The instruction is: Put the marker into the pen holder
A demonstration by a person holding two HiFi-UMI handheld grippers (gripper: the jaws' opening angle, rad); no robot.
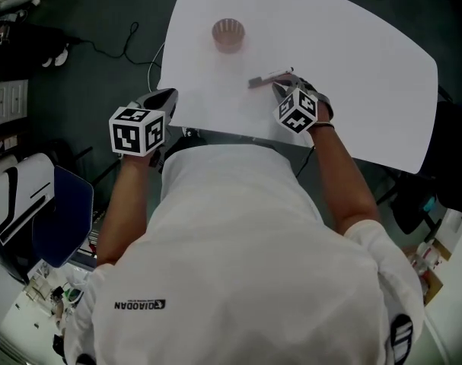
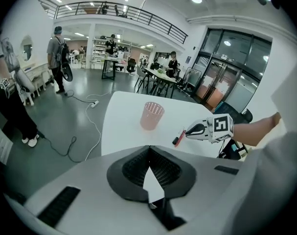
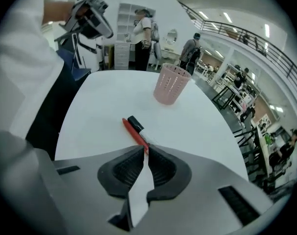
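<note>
A marker with a black cap and white barrel lies on the white table, a thin red piece tight against its side. It also shows in the head view as the marker and from the left gripper as the marker. My right gripper sits low at the marker's near end, jaws a narrow slit apart, the red end at their tips, pads not pressing. The pink mesh pen holder stands upright farther back, left of the marker. My left gripper hovers shut and empty by the table's front left edge.
The table's curved left edge drops to a dark floor with a white cable. A blue chair stands to my left. Several people stand far off in the hall behind the table.
</note>
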